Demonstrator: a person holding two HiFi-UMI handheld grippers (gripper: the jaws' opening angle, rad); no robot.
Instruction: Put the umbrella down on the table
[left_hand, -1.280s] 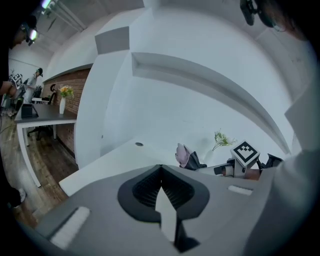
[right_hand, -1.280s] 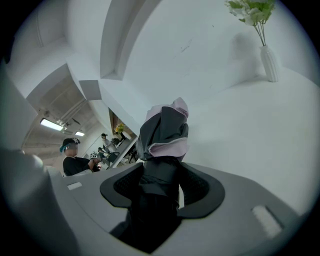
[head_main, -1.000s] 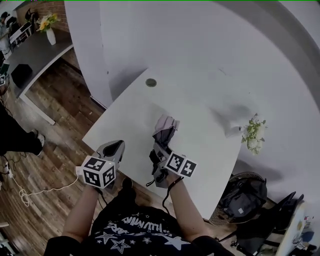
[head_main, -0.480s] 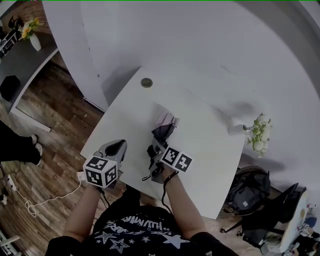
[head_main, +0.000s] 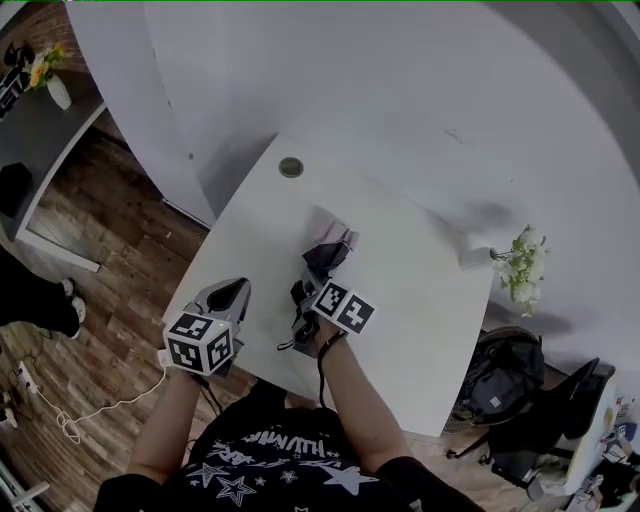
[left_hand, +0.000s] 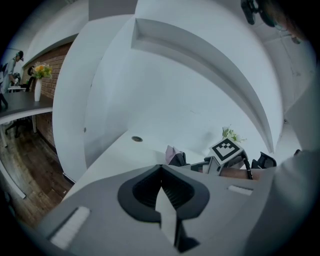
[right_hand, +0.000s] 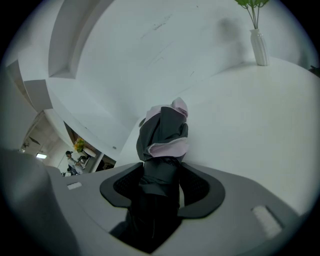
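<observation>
A folded dark and pale-pink umbrella (head_main: 330, 245) lies low over the white table (head_main: 410, 270), pointing away from me. My right gripper (head_main: 312, 286) is shut on its handle end. In the right gripper view the bundled fabric (right_hand: 162, 132) fills the gap between both pads. Whether the far end rests on the tabletop I cannot tell. My left gripper (head_main: 232, 292) hovers at the table's near-left edge with its jaws together and nothing in them. The left gripper (left_hand: 161, 170) looks towards the umbrella (left_hand: 174, 156) and the right gripper's marker cube (left_hand: 226, 149).
A small white vase of flowers (head_main: 520, 265) stands at the table's far right, and a round grommet (head_main: 291, 167) sits at its far corner. A curved white wall runs behind. A dark backpack (head_main: 500, 375) is on the floor to the right; wooden floor and a cable lie left.
My right gripper has carried the umbrella a little forward and lower over the table, still shut on it. My left gripper has edged forward slightly, staying empty.
</observation>
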